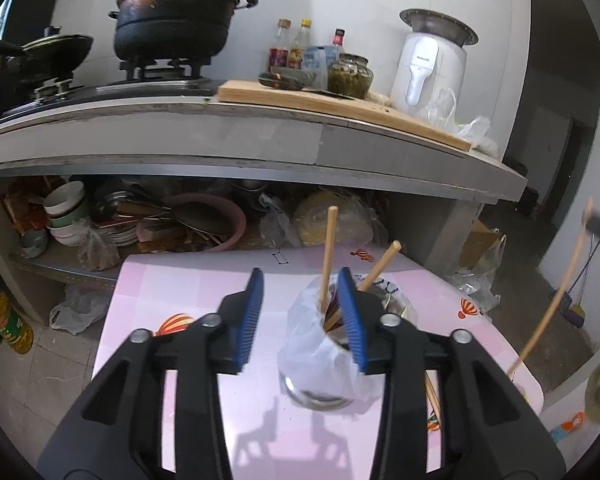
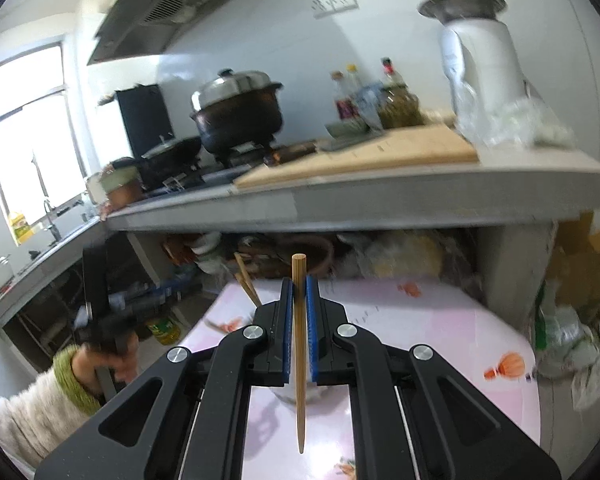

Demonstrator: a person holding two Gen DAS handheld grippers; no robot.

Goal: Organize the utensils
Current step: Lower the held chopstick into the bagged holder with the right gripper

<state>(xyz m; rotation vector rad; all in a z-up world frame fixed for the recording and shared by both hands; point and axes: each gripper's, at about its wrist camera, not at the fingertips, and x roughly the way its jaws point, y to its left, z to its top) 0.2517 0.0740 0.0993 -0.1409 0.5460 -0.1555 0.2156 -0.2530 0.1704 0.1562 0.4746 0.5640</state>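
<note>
A glass jar (image 1: 320,364) lined with a clear plastic bag stands on the pink table (image 1: 172,280). Two wooden chopsticks (image 1: 329,252) lean out of it. My left gripper (image 1: 300,276) is open just in front of the jar; its right pad overlaps the jar's rim and its left pad stands clear of it. My right gripper (image 2: 299,280) is shut on a single wooden chopstick (image 2: 300,360), held upright above the table (image 2: 440,320) with its thin end down. That chopstick (image 1: 548,320) shows blurred at the right edge of the left wrist view. Another chopstick (image 1: 432,396) lies on the table beside the jar.
A grey counter (image 1: 260,132) runs behind the table, with a black pot (image 1: 172,20), a wooden cutting board (image 1: 340,104), bottles and a white appliance (image 1: 428,68). Bowls and bags crowd the shelf below. An oil bottle (image 1: 8,320) stands on the floor. A hand (image 2: 100,360) grips the left tool.
</note>
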